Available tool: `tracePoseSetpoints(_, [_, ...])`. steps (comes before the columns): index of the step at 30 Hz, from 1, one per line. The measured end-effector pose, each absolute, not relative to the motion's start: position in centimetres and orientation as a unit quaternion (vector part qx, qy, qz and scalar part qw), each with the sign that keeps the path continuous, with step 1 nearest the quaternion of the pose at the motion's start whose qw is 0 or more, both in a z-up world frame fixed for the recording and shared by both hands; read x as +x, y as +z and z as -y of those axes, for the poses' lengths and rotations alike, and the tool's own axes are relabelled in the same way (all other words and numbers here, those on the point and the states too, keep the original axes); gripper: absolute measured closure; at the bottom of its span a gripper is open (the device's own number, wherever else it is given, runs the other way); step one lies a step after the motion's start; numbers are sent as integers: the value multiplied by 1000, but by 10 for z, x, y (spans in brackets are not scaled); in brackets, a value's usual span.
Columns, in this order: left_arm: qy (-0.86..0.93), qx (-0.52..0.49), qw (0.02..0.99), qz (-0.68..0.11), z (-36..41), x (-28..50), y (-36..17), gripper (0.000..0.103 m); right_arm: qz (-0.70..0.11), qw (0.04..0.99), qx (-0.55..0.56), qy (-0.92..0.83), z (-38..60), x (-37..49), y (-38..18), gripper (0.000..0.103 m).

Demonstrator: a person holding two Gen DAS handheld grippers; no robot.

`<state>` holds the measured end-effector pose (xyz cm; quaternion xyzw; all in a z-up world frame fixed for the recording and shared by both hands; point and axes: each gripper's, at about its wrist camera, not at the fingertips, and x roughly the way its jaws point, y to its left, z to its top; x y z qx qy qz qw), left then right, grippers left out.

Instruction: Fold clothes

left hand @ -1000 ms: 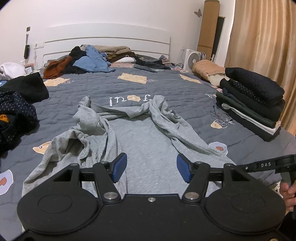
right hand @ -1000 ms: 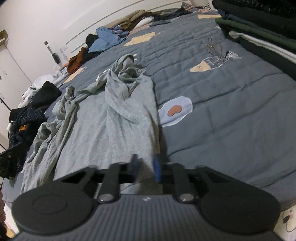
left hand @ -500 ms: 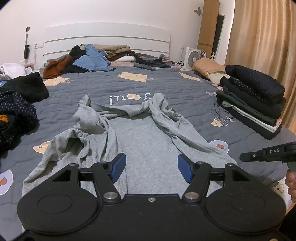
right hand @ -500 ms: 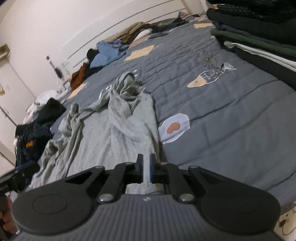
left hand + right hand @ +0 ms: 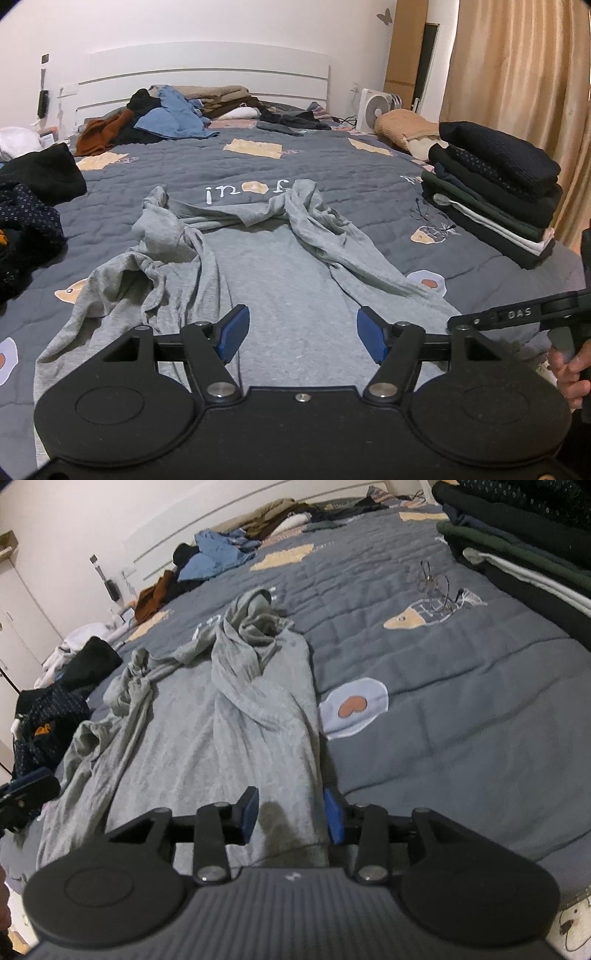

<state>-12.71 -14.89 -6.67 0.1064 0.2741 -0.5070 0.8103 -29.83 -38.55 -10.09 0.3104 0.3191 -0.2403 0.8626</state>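
1. Spread across the quilt [image 5: 332, 162], the grey top [image 5: 280, 280] lies body-flat at the near edge, with its sleeves and upper part bunched and twisted.
2. Over the hem, the left gripper [image 5: 303, 334] hovers with jaws parted and nothing between them.
3. At the top's right edge the right gripper [image 5: 291, 814] has its jaws opening; cloth lies between the pads, which do not press it.
4. Risk: a fold started now would likely trap the twisted sleeves inside, leaving a lumpy bundle.
5. Risk: a pinch at the hem could also catch the quilt beneath, dragging it up with the top.
6. Nearby: glasses [image 5: 436, 587] rest on the quilt right of the top, near enough that a swung sleeve might sweep them.
7. Beyond the glasses stands a folded stack [image 5: 495, 192]; loose clothes [image 5: 173, 118] crowd the headboard end, and dark garments [image 5: 29, 218] lie left.
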Motion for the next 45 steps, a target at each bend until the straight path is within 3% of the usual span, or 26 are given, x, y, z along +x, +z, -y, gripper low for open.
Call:
tracePoseSetpoints(13, [-522,118,797,-281,155,-140,-72,32,-323,858,315,-245,383,-294,-108,64])
tracePoseSetpoints(31, [-531,136,787,-283,163,-153,-77,30,-333,839,351,-250,389,-292,-119,64])
tracePoseSetpoints(34, [-531,138,787,-283,162,-153,-77,30,-323,842,355,-246,388,-293,-119,73])
tracePoseSetpoints(36, [-531,139,787,-283,162,-153,-77,30,-317,845,355,-243,388,-294,-117,94])
tracePoseSetpoints(45, [-529,139,788,-283,161,-152,-78,30,-237,868,351,-261,395,-312,-87,97])
